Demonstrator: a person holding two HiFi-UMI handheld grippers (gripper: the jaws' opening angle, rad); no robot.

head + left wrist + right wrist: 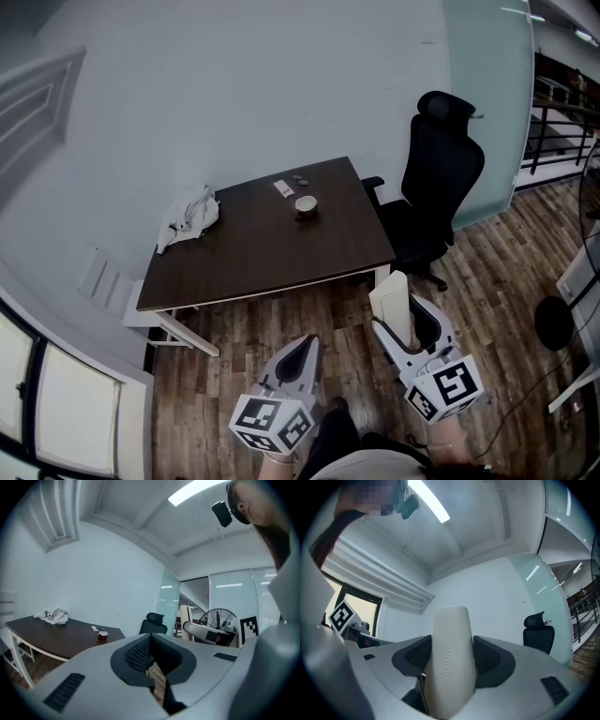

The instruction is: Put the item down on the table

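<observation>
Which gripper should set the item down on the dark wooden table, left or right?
Right. The right gripper is shut on the cream rounded plastic object; the left gripper is shut and empty.

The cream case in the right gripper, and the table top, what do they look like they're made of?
The cream case is probably matte faux leather or soft-touch plastic: its surface is smooth and dull, without glare, and MINISO is pressed into it. The table top is likely wood-look laminate or veneer with a satin finish: it is an even dark brown with a soft sheen, though real wood can't be ruled out.
</observation>
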